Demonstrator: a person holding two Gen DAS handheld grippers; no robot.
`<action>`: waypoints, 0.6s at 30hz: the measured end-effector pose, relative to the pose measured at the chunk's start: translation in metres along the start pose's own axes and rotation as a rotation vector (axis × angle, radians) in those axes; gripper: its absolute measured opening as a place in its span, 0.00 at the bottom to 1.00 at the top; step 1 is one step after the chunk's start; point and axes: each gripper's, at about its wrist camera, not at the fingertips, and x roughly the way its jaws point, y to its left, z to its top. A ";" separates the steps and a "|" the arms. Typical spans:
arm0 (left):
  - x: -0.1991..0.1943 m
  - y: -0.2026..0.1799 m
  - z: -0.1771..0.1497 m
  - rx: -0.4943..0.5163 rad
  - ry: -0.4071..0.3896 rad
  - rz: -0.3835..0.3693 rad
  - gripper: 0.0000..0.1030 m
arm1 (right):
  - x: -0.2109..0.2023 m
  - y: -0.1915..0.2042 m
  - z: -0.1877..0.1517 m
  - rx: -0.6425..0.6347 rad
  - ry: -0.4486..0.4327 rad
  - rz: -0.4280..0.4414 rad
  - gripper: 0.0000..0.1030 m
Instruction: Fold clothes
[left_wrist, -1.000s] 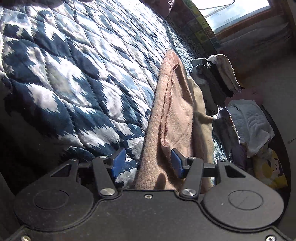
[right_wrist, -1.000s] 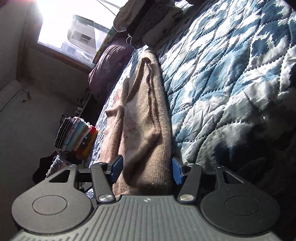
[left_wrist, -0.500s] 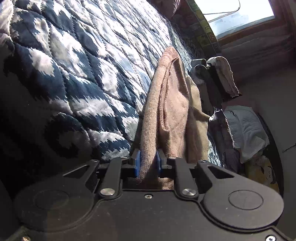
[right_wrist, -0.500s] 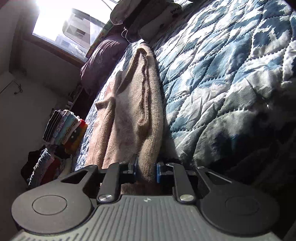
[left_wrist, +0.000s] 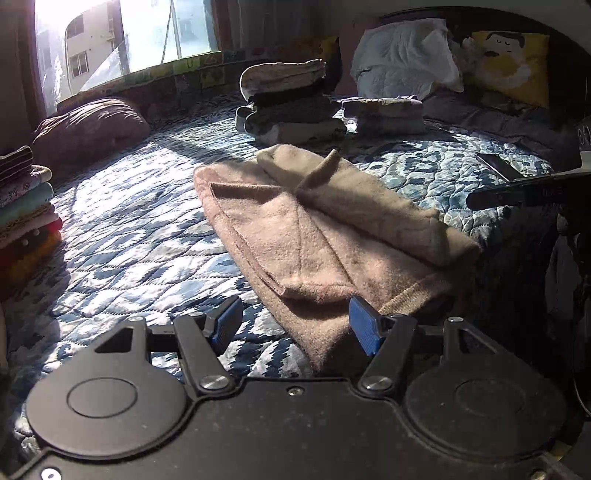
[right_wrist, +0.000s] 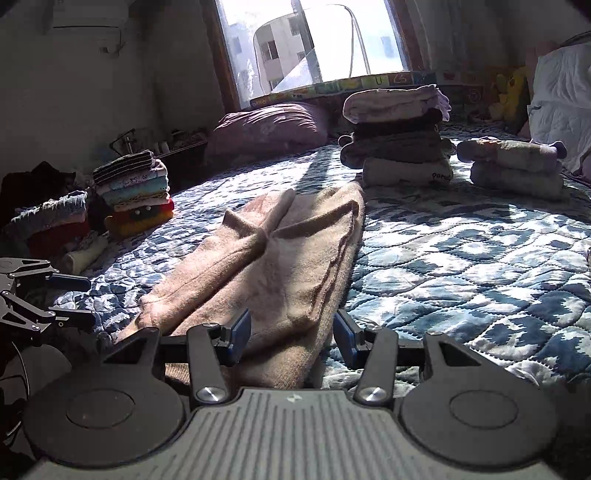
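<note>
**Sweater folded lengthwise, both grippers open at the near hem**

- Beige sweater (left_wrist: 325, 236) lies flat on the blue quilted bedspread (left_wrist: 129, 229), running from about 6 o'clock up toward 12 in both wrist views. Sleeves are laid in over the body and cross near the middle; it reads as a long narrow strip.
- Left gripper (left_wrist: 295, 326): jaws spread wide, nothing between the pads. The near end of the sweater sits in the gap but neither pad touches it, as far as I can tell.
- Right gripper (right_wrist: 291, 334): also spread, straddling the near hem, no pinch.
- In the right wrist view the left tool shows at 9 o'clock; in the left wrist view the right tool's dark fingers show at 3 o'clock.
- Folded stack (right_wrist: 399, 140) at 12–1 o'clock beyond the sweater, a smaller pile (right_wrist: 517, 166) at 2 o'clock, a colourful pile (right_wrist: 136, 192) at 10 o'clock. A dark flat item, maybe a phone (left_wrist: 496, 166), lies on the quilt at 2 o'clock in the left view.

Step, my read: side folds done, cross fold pending.

Next move calls for: both grippers closing on the two near hem corners, a level lift, carrying the hem toward the collar end at 12 o'clock, laying it down square. Risk: thick knit layers slipping apart, or the crossed sleeves dragging out during the lift.
</note>
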 end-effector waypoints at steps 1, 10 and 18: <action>0.000 -0.007 -0.004 0.103 -0.006 0.023 0.62 | -0.001 0.006 0.000 -0.078 0.007 -0.013 0.51; 0.034 -0.044 -0.048 0.672 0.049 0.108 0.63 | 0.009 0.054 -0.061 -0.946 0.179 -0.177 0.55; 0.050 -0.061 -0.075 0.880 -0.013 0.187 0.62 | 0.021 0.060 -0.082 -1.125 0.004 -0.200 0.55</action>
